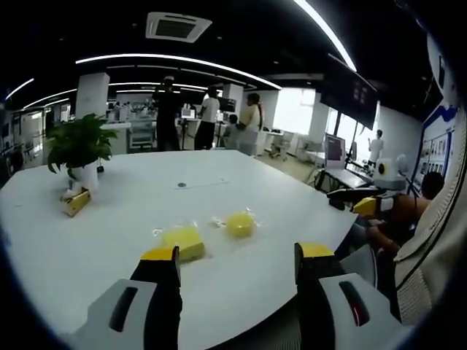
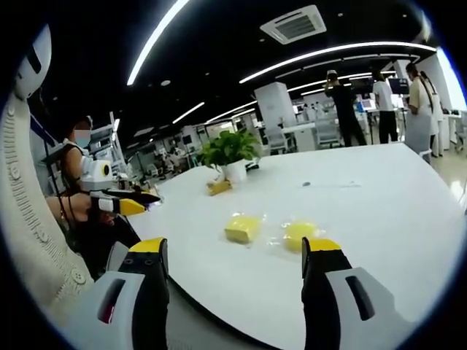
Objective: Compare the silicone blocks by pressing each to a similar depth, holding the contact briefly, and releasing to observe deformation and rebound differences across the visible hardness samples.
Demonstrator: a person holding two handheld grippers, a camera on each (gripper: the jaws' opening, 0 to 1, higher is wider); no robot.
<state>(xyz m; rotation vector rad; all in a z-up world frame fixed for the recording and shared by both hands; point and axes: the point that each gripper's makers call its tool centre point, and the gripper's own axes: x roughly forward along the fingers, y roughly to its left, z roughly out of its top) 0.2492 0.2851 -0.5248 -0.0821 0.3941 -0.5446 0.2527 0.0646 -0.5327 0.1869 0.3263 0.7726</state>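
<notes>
- Across the left gripper view, a white table point(image 1: 109, 219) spreads out, and on it lie two yellow silicone pieces in clear wrappers.
- At about 11 o'clock from the left gripper point(image 1: 239, 255), the square block point(image 1: 183, 239) lies flat, just beyond the left jaw tip, its long axis running from 10 to 4 o'clock.
- Toward 12 o'clock sits the round block point(image 1: 240, 224), beside the square one and apart from it; being round, it points no particular way.
- The left gripper's jaws are spread wide with nothing between them, above the table's near edge.
- At 9 o'clock a potted plant point(image 1: 79, 149) stands on the table, with a small yellow object point(image 1: 76, 202) at its foot.
- Far back, people stand among desks.

- Along the right gripper view, the same table point(image 2: 379, 197) fills the middle.
- The square block point(image 2: 244, 228) lies at 12 o'clock from the right gripper point(image 2: 235, 259), its long axis running from 8 to 2 o'clock.
- The round block point(image 2: 300, 234) lies at 1 o'clock, just past the right jaw tip.
- The right gripper's jaws are released, gripping nothing.
- The potted plant point(image 2: 232, 155) stands further back at 12 o'clock.
- At 9 o'clock a seated person point(image 2: 79, 171) holds another gripper point(image 2: 120, 204).
</notes>
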